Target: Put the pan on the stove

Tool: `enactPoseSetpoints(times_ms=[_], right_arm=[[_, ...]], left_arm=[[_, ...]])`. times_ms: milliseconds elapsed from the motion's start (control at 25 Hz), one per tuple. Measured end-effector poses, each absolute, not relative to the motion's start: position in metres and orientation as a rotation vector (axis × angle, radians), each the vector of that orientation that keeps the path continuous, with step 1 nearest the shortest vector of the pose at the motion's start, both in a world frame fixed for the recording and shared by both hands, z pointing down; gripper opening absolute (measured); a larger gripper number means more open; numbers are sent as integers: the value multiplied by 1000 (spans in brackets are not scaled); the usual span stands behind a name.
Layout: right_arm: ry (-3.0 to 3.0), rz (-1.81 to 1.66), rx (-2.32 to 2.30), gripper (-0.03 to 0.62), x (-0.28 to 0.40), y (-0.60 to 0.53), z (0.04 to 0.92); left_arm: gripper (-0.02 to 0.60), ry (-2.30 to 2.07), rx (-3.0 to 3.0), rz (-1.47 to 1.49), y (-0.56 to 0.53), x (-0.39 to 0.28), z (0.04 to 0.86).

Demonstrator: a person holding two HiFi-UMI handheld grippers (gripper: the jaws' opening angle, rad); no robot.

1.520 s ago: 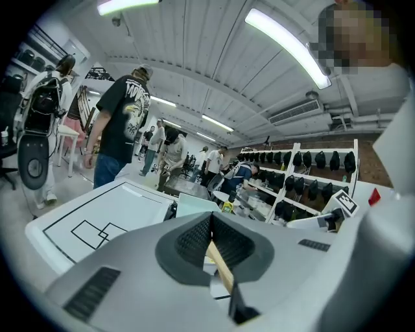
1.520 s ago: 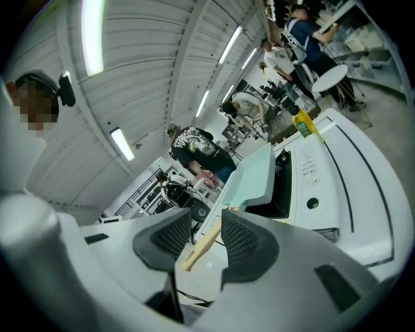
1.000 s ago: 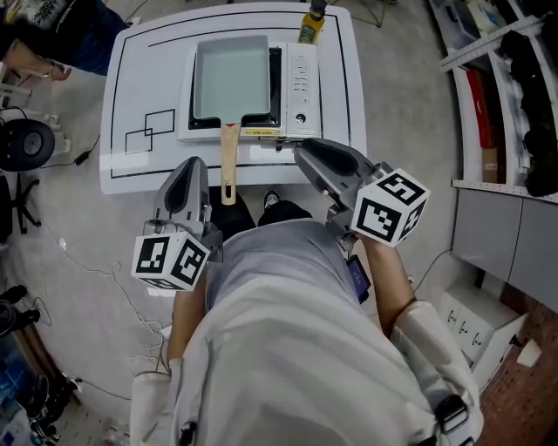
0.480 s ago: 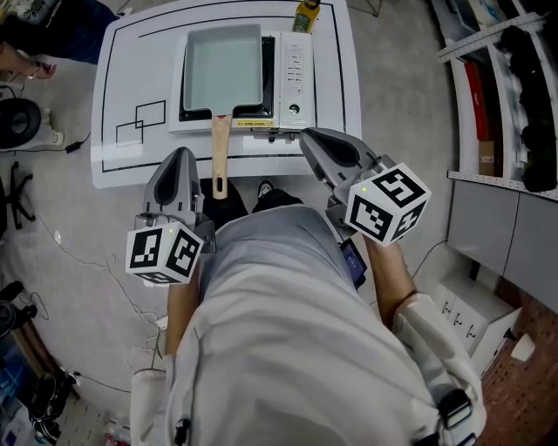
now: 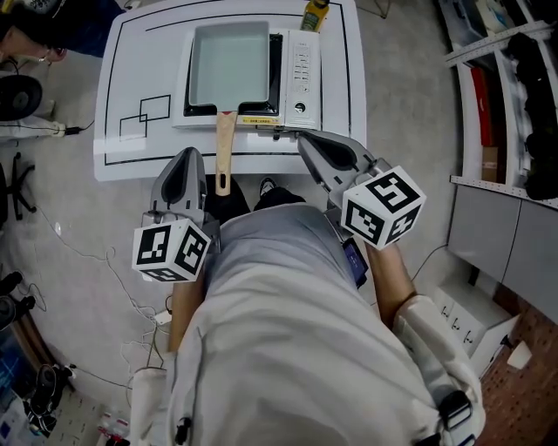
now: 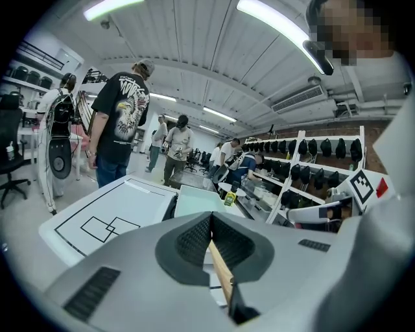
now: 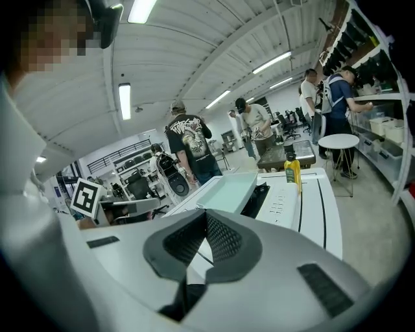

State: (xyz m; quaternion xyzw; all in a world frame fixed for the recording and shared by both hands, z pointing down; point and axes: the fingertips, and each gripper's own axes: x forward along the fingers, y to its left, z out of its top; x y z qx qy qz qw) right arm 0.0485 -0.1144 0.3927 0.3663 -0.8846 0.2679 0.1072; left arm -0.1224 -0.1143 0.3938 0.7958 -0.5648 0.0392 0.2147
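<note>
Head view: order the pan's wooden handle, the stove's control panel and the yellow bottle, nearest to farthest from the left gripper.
1. Wooden handle, just right of the left gripper.
2. Control panel, on the stove's right side.
3. Yellow bottle, at the table's far edge.

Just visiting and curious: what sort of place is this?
Probably a lab or workshop, not a home kitchen: a portable stove sits on a line-marked table, with equipment shelves and people standing around.
</note>
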Motion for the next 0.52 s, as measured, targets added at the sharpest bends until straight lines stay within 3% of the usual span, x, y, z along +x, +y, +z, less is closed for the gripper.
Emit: enactPoseSetpoints(times_ms=[240,520], right_arm=[[-2566,852,1161,9,46,-119,403],[-2441,695,1196,9,39,-115,415]], left_arm=[[6,-1562,2198,125,-115,-116,400],[5,-1564,2190,152,-113,-119,403]])
